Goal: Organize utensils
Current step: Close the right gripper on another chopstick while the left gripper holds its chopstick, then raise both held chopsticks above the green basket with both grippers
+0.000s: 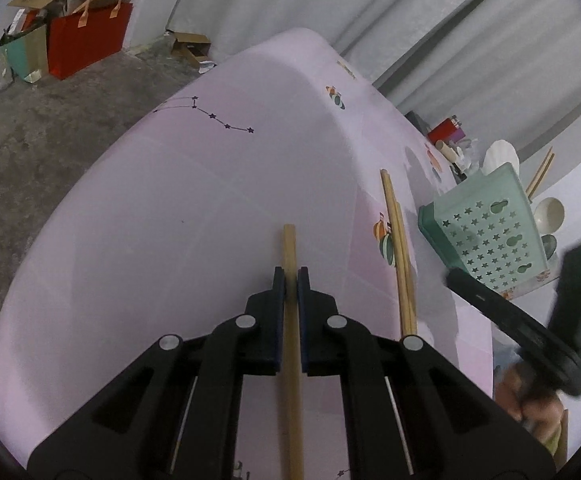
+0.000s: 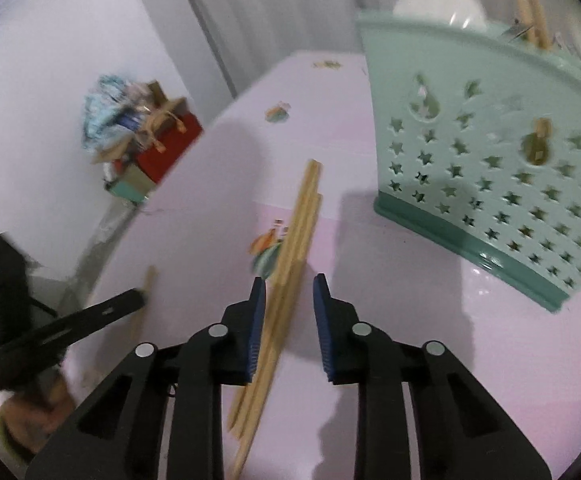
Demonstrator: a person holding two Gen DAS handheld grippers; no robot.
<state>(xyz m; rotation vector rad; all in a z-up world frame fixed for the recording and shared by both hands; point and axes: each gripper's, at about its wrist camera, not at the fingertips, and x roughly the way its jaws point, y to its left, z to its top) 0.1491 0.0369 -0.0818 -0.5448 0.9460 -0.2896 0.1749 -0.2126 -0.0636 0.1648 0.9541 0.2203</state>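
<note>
Left gripper [image 1: 291, 280] clamped tight on a single wooden chopstick [image 1: 290, 248], pads pressed to both sides of it, the stick running straight out past the fingertips and back under the tool body; it hangs above the pink tablecloth [image 1: 170, 240], which carries a printed star constellation and small coloured cartoon motifs, no legible words on them; right gripper [image 2: 289, 292] tilted down over a loose bundle of chopsticks [image 2: 298, 224] lying flat on the cloth, jaws partly apart with a clear gap on the right side, the bundle sitting between them close against the left pad; contact with that pad cannot be told through the blur, and the right pad is off the wood; from the left wrist view the same bundle [image 1: 400, 256] lies just right of the held stick, roughly parallel to it; beyond the bundle stands a mint-green utensil basket [image 2: 490, 184] with star cut-outs and a darker green base, already holding upright chopsticks, white spoons and a white bowl-like piece; no brand or writing readable on the basket; a red paper bag [image 1: 86, 40] with tan handles stands on the grey floor past the table, next to open cardboard boxes.
</note>
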